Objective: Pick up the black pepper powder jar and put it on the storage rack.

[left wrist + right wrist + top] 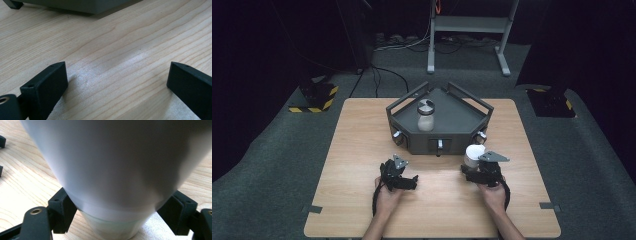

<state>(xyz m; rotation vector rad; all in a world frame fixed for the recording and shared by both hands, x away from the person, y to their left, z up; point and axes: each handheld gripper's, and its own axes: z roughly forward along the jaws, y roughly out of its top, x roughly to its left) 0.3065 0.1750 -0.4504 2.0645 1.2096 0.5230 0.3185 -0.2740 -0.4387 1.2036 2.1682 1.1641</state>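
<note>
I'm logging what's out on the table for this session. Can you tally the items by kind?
Jars: 2, one in the tray, one white-lidded between the right gripper's jaws
Grey tray: 1
Handheld grippers: 2, including the left gripper
Total: 5

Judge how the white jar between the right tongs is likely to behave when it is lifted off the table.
The white jar looks rigid and smooth-walled, so it may slip unless squeezed firmly. The right tongs press its sides low down, near the base, so it could tilt above them. It stands upright on the table; being round, it would probably roll if tipped.
</note>
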